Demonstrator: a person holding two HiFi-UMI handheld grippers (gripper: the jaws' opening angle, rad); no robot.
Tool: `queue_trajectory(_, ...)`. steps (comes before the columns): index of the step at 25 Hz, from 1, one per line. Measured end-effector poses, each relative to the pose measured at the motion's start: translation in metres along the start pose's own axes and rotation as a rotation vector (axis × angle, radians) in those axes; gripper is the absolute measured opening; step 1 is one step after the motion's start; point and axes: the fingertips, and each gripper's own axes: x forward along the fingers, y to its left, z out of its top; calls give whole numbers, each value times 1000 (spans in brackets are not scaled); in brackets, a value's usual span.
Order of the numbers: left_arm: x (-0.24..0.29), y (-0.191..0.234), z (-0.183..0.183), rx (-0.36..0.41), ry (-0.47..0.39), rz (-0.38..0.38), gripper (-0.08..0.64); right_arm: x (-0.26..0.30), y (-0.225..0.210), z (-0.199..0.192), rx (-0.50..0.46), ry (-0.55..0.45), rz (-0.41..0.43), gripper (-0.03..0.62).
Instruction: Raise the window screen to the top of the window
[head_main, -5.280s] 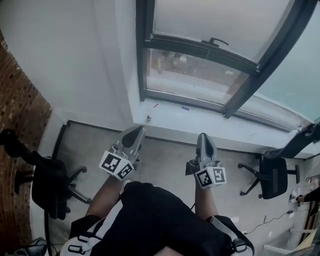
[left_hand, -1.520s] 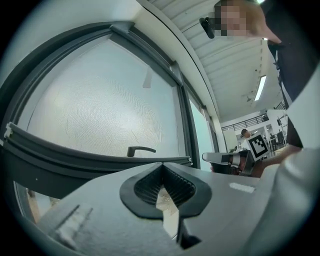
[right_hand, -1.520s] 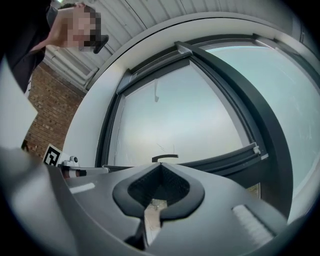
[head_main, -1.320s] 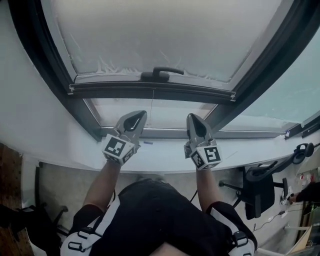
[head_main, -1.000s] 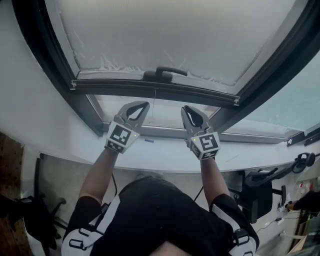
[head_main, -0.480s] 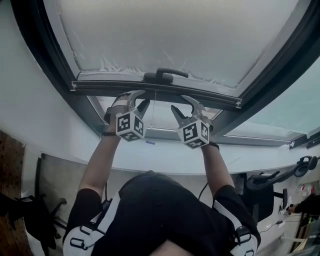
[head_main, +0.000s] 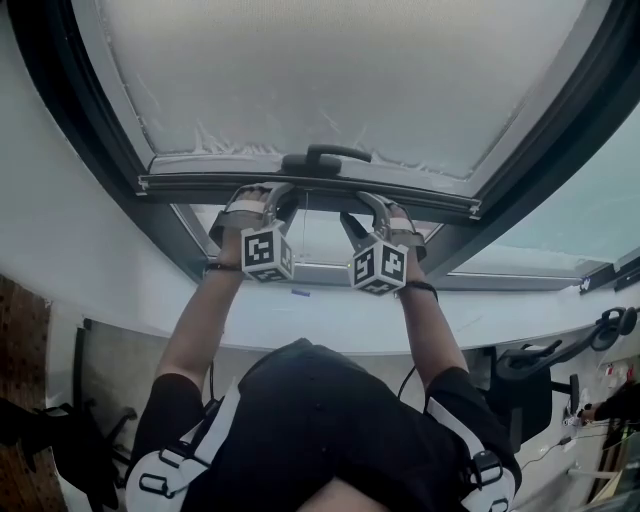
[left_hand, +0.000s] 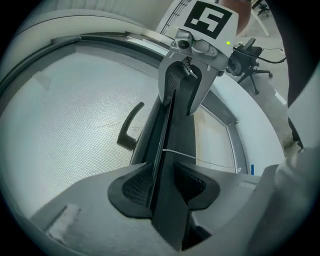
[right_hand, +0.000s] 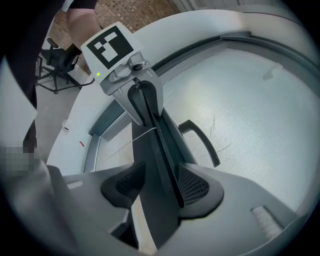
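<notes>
Head view: both grippers' (head_main: 274, 203) (head_main: 360, 212) fingers (head_main: 377, 203), just spread, straddle the mesh screen's (head_main: 330, 70) dark bar (head_main: 432, 203)

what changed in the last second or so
Both the left gripper and right gripper rose from above the sill to the screen's bottom bar, rolling onto their sides. Their jaws have just been opening and now straddle the bar without clamping. The screen and handle stayed put.

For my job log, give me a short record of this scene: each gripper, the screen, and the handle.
left gripper: jaws have just been opening, screen bar between them
right gripper: the same, on the handle's other side
screen: part way up, bare glass below
handle: on the bar, between the grippers
</notes>
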Motion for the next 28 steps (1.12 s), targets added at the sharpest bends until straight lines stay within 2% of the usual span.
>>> queue_trajectory(4,1,-4,-1,45,52,-23,144,0,-1,2,-80,27,-12,201)
queue_trajectory(6,1,-4,-2,73,87,-42,144,2,1,0,-126,54,9,206)
queue_trajectory(9,0,-4,-1,67,115,-68,144,3,4,-1,-170,102,49,225)
queue_trajectory(13,-1,-6,0,34,123,-40,141,6,5,1,-137,153,82,223)
queue_trajectory(15,-1,-8,0,-1,120,-22,130,6,9,0,-160,195,91,215)
queue_trajectory(17,-1,-9,0,-30,115,-22,130,6,15,-3,-184,218,88,272)
queue_trajectory(18,-1,-8,0,-34,116,-34,130,7,16,-3,-177,218,83,276)
queue_trajectory(19,-2,-8,0,-32,122,-54,130,7,12,-3,-164,214,77,262)
queue_trajectory(21,-3,-7,0,-19,136,-99,129,5,1,0,-138,201,70,177)
queue_trajectory(24,-6,0,3,-22,127,-119,121,-1,-9,5,-119,182,62,169)
queue_trajectory(28,-12,21,13,-44,80,-62,118,-6,-27,15,-78,134,-1,175)
